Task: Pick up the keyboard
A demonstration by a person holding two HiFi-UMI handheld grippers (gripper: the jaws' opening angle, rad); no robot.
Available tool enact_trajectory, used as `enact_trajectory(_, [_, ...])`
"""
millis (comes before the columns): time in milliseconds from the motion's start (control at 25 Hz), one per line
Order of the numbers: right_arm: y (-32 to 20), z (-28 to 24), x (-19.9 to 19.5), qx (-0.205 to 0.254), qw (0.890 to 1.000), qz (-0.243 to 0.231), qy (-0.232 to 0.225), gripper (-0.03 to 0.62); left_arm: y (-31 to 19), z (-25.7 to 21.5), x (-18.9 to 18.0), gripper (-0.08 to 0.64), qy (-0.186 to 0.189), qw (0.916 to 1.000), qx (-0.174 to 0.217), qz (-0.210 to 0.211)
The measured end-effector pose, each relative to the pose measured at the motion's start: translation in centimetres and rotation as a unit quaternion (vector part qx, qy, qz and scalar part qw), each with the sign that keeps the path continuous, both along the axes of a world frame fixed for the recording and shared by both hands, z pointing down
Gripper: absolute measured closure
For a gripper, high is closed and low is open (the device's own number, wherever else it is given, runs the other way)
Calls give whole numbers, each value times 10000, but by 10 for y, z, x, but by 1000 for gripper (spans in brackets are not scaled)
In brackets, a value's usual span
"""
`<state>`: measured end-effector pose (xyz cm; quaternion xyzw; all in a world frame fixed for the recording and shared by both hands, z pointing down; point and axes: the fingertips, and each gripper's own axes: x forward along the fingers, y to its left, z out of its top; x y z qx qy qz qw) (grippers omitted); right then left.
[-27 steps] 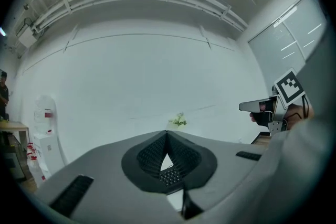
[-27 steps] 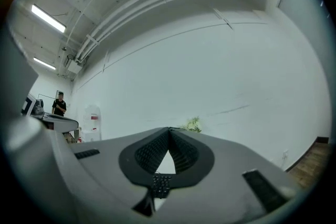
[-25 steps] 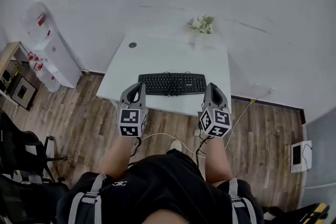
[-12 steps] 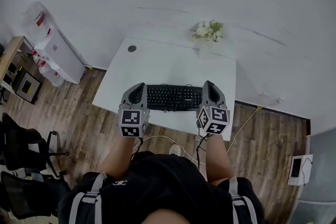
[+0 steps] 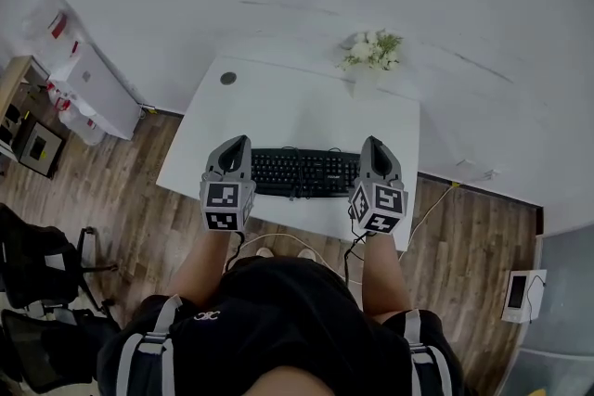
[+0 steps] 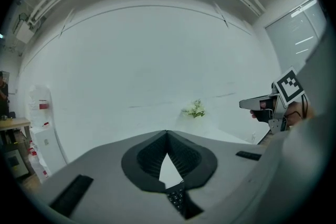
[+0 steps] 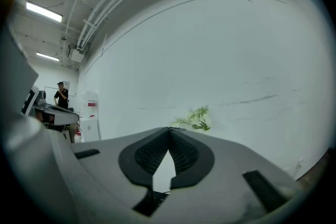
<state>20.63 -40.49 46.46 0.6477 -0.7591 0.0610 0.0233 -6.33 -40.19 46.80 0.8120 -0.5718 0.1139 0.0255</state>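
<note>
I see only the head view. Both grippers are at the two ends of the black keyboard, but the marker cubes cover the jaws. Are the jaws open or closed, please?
Observer: The left gripper view shows the left gripper with its jaws together and nothing between them. Keys of the keyboard show below them.
Operator: And the other one?
Observer: The right gripper is also shut and empty, as its own view shows.
Operator: Is somebody else in the room?
Observer: Yes. The right gripper view shows a person standing far off at the left.
</note>
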Motion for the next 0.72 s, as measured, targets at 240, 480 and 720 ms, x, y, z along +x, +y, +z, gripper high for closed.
enact_trajectory(240, [-19, 15, 15, -101, 9996, 220, -107, 584, -27, 19, -18, 546, 104, 9995, -262, -156])
enact_trajectory(480, [-37, 58, 43, -653, 9970, 293, -282, 521, -49, 72, -36, 442, 293, 9941, -990, -340])
enact_trajectory(720, [-46, 110, 66, -1169, 9917, 450, -276, 509, -63, 133, -55, 437, 419, 9822, -1726, -613])
